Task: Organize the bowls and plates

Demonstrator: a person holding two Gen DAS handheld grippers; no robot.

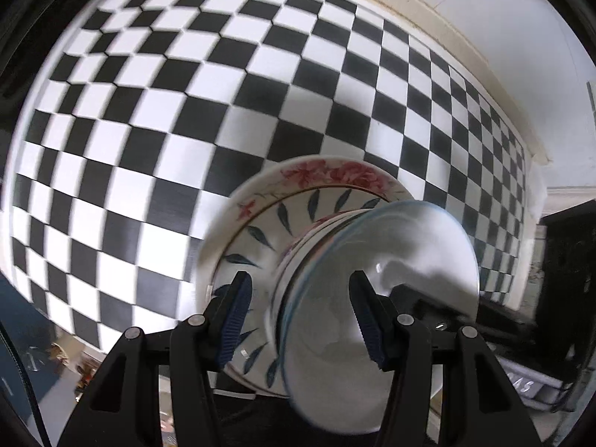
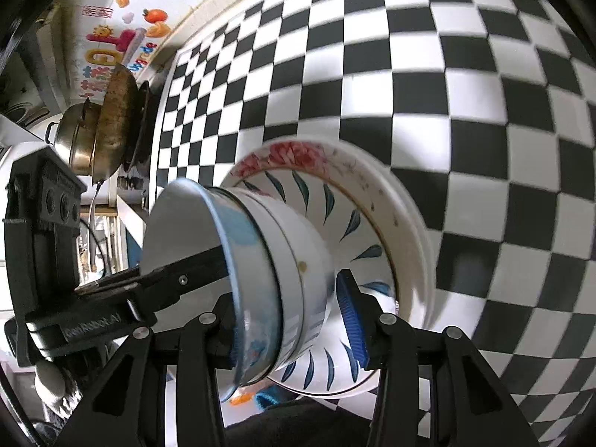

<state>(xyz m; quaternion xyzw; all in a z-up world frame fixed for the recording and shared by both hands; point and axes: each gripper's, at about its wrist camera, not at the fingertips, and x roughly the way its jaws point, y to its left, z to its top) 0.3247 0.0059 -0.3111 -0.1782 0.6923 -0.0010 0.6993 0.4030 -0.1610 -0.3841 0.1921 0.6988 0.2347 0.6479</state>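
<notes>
A stack of dishes sits on the checkered surface: a pink-flower plate (image 1: 335, 173) (image 2: 294, 154) at the bottom, a blue-leaf plate (image 1: 260, 234) (image 2: 354, 219) on it, then nested white bowls (image 2: 294, 246) topped by a blue-rimmed bowl (image 1: 391, 283) (image 2: 178, 223). My left gripper (image 1: 298, 320) straddles the stack's near rim, one finger on the leaf plate's side, the other inside the top bowl. My right gripper (image 2: 287, 320) straddles the bowls' walls from the opposite side. The left gripper also shows in the right wrist view (image 2: 167, 283), its finger in the top bowl.
The black-and-white checkered surface (image 1: 186, 111) (image 2: 447, 74) spreads around the stack. Metal pots and a wok (image 2: 108, 123) stand beyond its edge by a wall with colourful stickers (image 2: 111, 41). A dark cabinet (image 1: 562, 272) stands at the right in the left wrist view.
</notes>
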